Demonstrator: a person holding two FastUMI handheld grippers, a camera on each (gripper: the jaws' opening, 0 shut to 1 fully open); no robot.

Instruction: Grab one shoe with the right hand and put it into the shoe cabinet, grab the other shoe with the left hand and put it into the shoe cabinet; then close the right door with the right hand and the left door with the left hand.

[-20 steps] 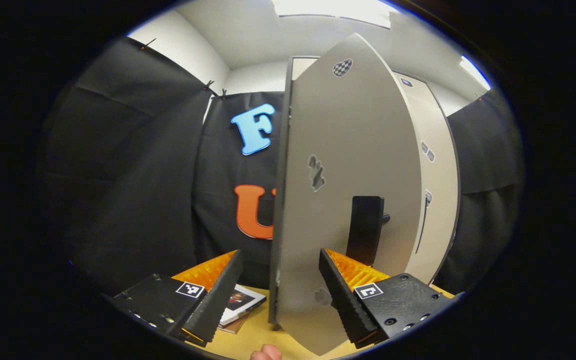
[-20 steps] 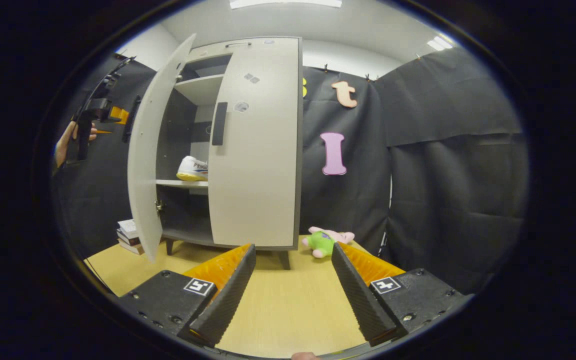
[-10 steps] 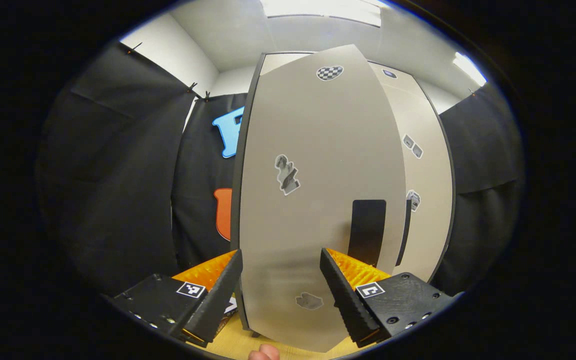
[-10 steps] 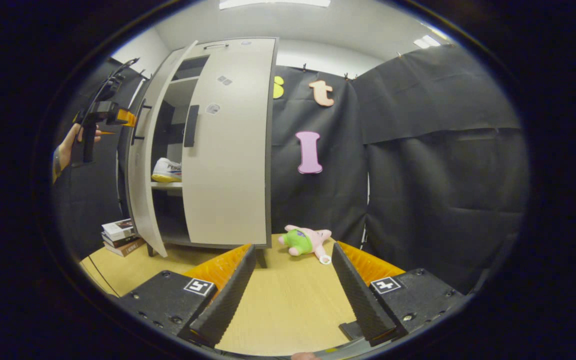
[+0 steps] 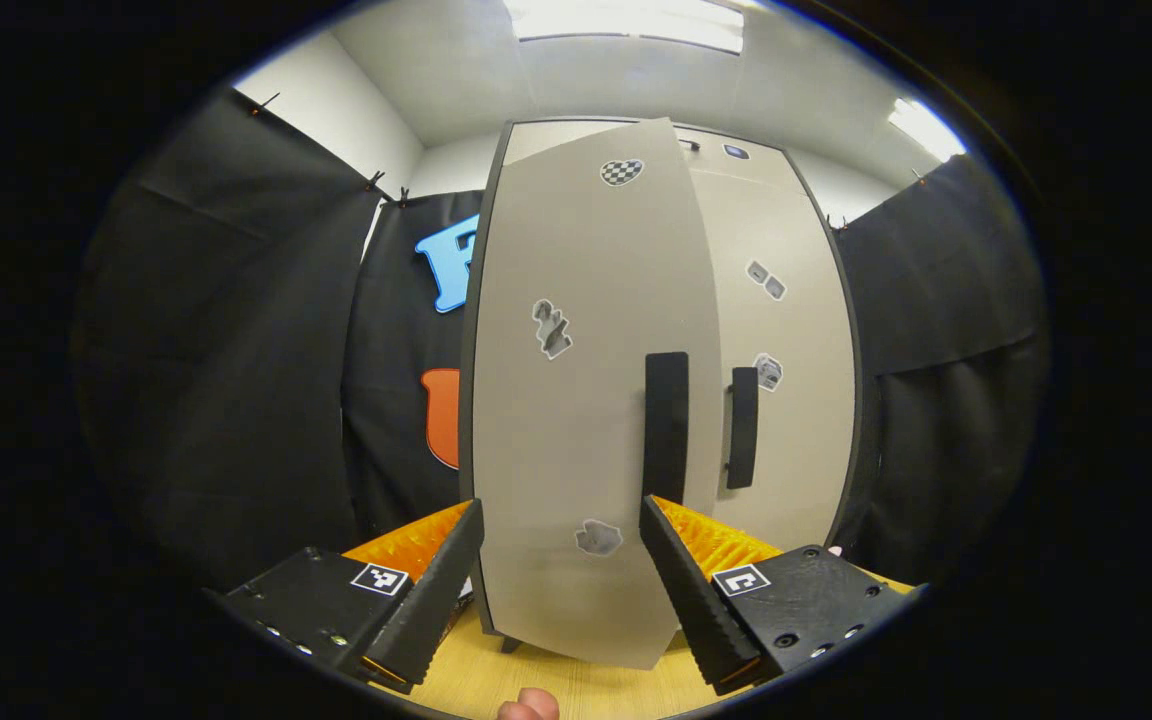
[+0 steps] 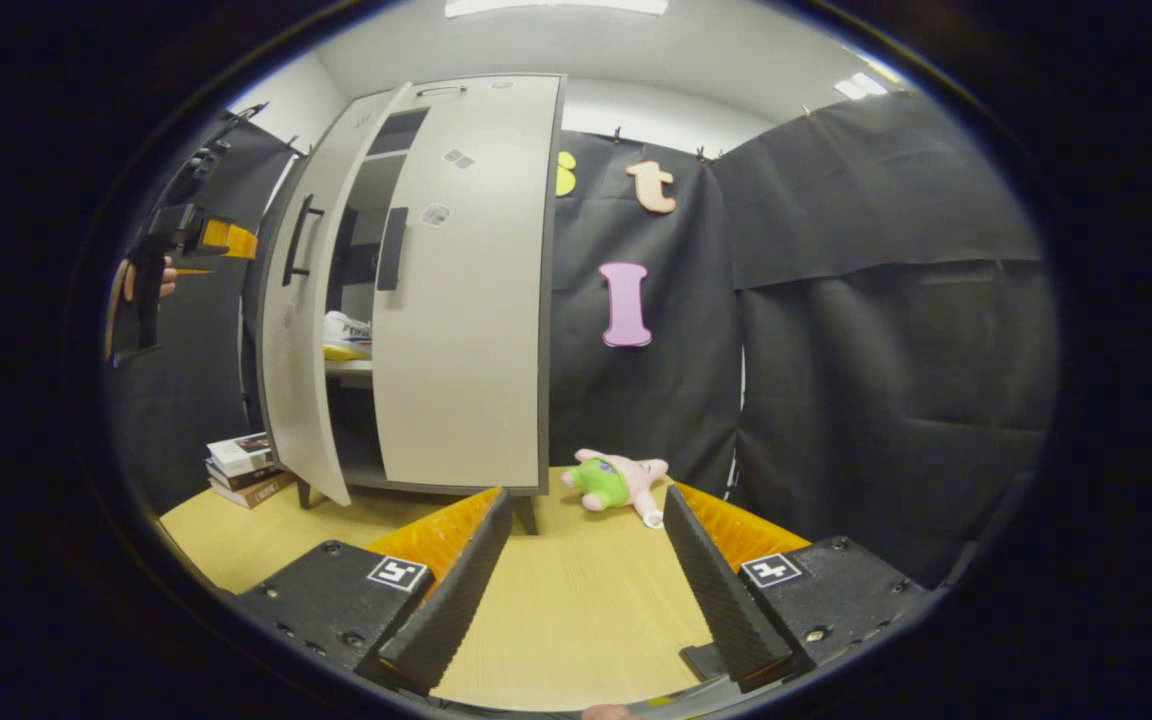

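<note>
A: Where is the left door?
B: Nearly shut, a narrow gap left. The left gripper faces it at twelve o'clock, jaws wide apart, holding nothing.
A: And the right gripper?
B: Jaws spread, empty, over the floor. The cabinet stands at eleven o'clock; its right door is closed. A shoe sits on the shelf, seen through the gap.
A: Anything else?
B: Books at nine, a plush toy at twelve.
</note>
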